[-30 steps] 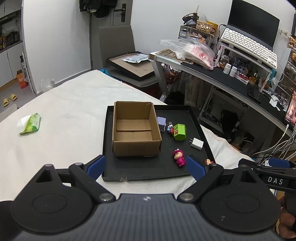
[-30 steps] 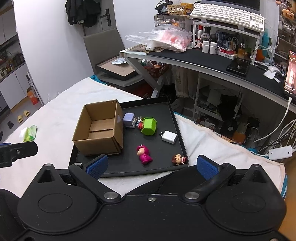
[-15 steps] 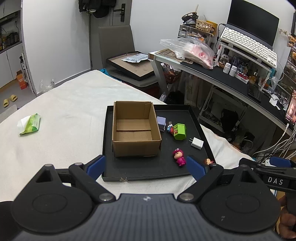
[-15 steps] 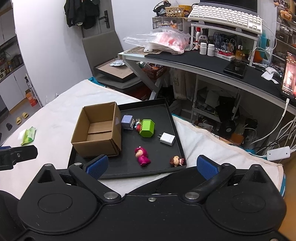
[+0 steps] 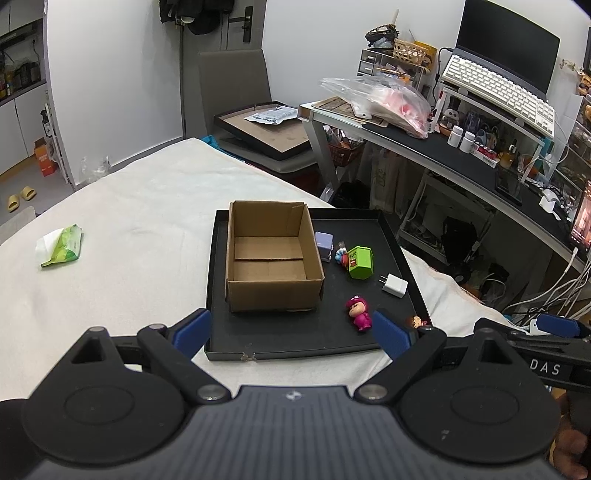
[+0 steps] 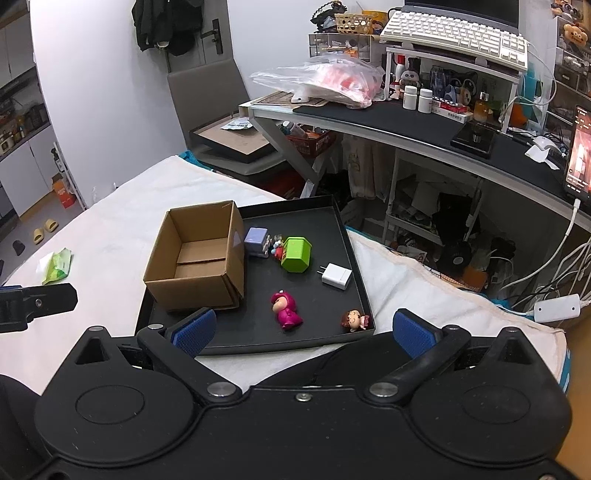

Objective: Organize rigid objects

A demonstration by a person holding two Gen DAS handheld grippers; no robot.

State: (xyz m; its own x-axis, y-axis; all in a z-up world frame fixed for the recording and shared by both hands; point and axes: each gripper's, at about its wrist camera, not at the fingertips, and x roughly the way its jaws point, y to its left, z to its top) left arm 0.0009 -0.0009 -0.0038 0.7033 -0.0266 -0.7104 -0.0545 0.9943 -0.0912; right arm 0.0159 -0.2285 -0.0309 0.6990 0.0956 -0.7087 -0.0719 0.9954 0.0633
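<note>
A black tray [image 5: 295, 347] [image 6: 364, 280] lies on the white cloth. In its left half stands an open, empty cardboard box [image 5: 271, 254] [image 6: 199, 258]. Right of the box lie a lilac cube [image 5: 324, 245] [image 6: 255, 240], a green house-shaped block [image 5: 360, 262] [image 6: 295, 254], a white charger [image 5: 394, 285] [image 6: 336, 276], a magenta figurine [image 5: 358, 312] [image 6: 285, 309] and a small brown-haired doll [image 5: 415, 321] [image 6: 354, 319]. My left gripper [image 5: 291, 334] hangs open before the tray's near edge. My right gripper [image 6: 301, 334] is open too, above the near right corner, holding nothing.
A green and white packet [image 5: 61, 245] lies on the cloth far left. A cluttered desk [image 6: 424, 125] with a keyboard [image 6: 458, 31] and cables stands to the right. A grey chair [image 5: 236, 85] with framed boards is behind the table.
The right gripper has crept slightly toward the tray, so the objects sit a little closer to the fingers. The left gripper has barely moved. Both stay open.
</note>
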